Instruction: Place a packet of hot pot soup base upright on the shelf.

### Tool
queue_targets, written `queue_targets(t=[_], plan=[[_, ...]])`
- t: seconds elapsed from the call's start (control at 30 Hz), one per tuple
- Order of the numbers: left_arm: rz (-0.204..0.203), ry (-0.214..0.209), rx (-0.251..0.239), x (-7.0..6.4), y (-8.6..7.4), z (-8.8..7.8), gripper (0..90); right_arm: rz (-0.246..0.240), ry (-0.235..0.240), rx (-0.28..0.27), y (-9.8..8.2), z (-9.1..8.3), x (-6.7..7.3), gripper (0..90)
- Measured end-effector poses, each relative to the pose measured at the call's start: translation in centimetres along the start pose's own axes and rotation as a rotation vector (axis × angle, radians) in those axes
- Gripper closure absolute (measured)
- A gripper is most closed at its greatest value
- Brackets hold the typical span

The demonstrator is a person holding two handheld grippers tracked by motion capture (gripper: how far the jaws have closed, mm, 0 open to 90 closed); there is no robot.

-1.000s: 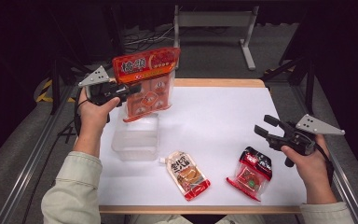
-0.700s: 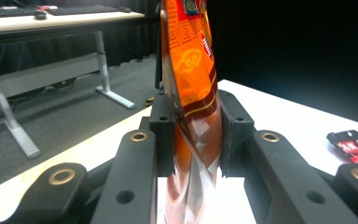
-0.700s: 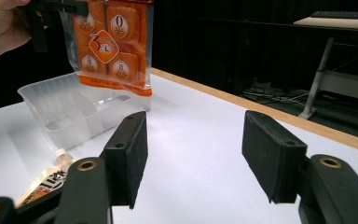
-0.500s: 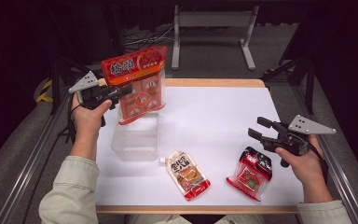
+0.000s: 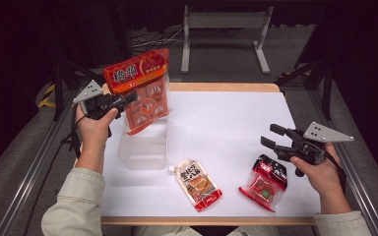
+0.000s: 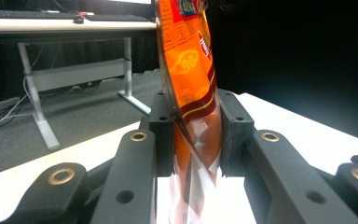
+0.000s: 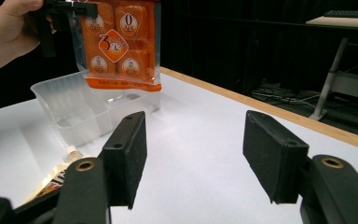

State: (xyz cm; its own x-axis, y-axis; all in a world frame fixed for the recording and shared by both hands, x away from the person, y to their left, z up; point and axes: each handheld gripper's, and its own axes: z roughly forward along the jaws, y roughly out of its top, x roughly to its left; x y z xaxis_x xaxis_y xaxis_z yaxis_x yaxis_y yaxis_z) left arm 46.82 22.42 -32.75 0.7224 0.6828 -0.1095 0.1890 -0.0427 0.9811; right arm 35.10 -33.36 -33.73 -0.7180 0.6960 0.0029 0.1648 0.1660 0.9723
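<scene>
Left gripper (image 5: 128,101) clamps the orange snack bag (image 5: 142,91), hanging it upright just above the clear plastic tub (image 5: 142,150). Right gripper (image 5: 271,136) hovers with jaws wide and empty, over the table (image 5: 226,118) beside the red packet (image 5: 266,182).

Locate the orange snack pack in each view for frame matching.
High view: orange snack pack upper left, held up by the left gripper above the clear tub.
Left gripper view: centre, edge-on, clamped between the jaws.
Right gripper view: top left, hanging over the tub.
Shared landmark: the clear tub.
</scene>
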Motion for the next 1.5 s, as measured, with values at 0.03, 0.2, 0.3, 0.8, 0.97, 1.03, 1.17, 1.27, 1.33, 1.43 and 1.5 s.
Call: queue_targets(t=[0.03, 0.2, 0.3, 0.8, 0.97, 1.03, 1.17, 1.27, 1.33, 1.43, 1.5], plan=[[0.0, 0.0, 0.0, 0.0, 0.0, 0.0, 71.5, -0.001, 0.003, 0.002, 0.0, 0.0, 0.0, 40.7], [-0.004, 0.038, 0.034, -0.1, -0.1, -0.2, 71.5, -0.002, 0.021, 0.007, -0.1, 0.1, 0.2, 40.4], [-0.005, 0.032, 0.036, -0.2, -0.2, -0.1, 71.5, -0.007, 0.033, 0.006, -0.1, 0.2, 0.3, 39.9], [-0.014, 0.051, 0.043, -0.4, -0.4, 1.4, 71.5, -0.013, 0.047, 0.018, -0.2, 0.8, 0.5, 39.2], [-0.043, 0.077, 0.039, -0.2, -0.8, 1.1, 71.5, -0.013, 0.05, 0.02, -0.3, 0.8, 0.5, 39.2], [-0.057, 0.083, 0.028, -0.2, -1.2, 0.9, 71.4, -0.013, 0.051, 0.022, -0.3, 0.8, 0.5, 39.2], [-0.059, 0.09, 0.045, -0.4, -1.5, 0.3, 71.4, -0.011, 0.054, 0.018, -0.2, 0.8, 0.6, 39.0], [-0.037, 0.095, 0.074, -0.9, -1.3, -0.5, 71.5, -0.012, 0.053, 0.024, -0.3, 0.9, 0.6, 39.0], [-0.023, 0.099, 0.091, -1.3, -1.3, -0.8, 71.4, -0.011, 0.057, 0.026, -0.3, 0.9, 0.6, 38.8], [-0.005, 0.107, 0.111, -1.8, -1.3, -0.9, 71.5, -0.012, 0.062, 0.029, -0.3, 1.1, 0.7, 38.7], [0.011, 0.123, 0.132, -2.1, -1.2, -0.9, 71.5, -0.013, 0.066, 0.029, -0.3, 1.2, 0.8, 38.6]])
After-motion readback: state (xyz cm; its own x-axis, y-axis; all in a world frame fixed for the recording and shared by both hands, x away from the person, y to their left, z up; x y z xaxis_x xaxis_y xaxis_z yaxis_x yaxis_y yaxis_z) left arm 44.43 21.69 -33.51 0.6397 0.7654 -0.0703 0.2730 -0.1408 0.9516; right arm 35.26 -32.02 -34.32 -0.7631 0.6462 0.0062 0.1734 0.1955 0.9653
